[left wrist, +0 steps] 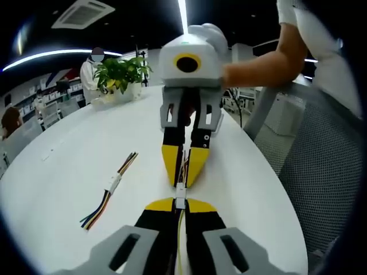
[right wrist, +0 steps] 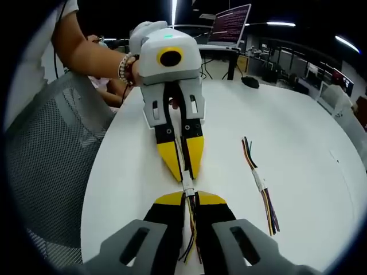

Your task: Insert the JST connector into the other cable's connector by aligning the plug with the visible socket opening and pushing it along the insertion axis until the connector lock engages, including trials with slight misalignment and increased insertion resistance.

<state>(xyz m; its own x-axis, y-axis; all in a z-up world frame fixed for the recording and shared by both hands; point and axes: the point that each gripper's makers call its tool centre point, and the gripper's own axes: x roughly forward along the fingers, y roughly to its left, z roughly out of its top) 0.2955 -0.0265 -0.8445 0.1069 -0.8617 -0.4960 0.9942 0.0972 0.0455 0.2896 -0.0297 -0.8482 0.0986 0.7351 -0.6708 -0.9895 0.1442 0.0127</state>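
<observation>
The left gripper view alone takes in a potted plant (left wrist: pixel 119 77) at the far edge of the white table (left wrist: pixel 63 172), with people beyond it; the right gripper view instead has a lit monitor (right wrist: pixel 231 23) beyond the table (right wrist: pixel 304 143) and a mesh chair (right wrist: pixel 46 166) beside it. In the left gripper view the left gripper (left wrist: pixel 180 206) rises from the bottom, its yellow-tipped jaws nearly closed on a cable whose white connector (left wrist: pixel 180 195) stands just past the tips. The right gripper (left wrist: pixel 184 172) faces it from across the table, jaws pinched together on the other cable, its tips meeting the connector. In the right gripper view the same meeting appears reversed: the right gripper (right wrist: pixel 189 200) clamps a bundle of coloured wires (right wrist: pixel 190 229), and the left gripper (right wrist: pixel 184 169), held by a hand (right wrist: pixel 123 69), points back at it, with the white connector (right wrist: pixel 187 186) between the two pairs of tips. Whether plug and socket are fully seated cannot be told. A spare joined cable (left wrist: pixel 112 186) lies on the table to one side of the connector (right wrist: pixel 259 183).
</observation>
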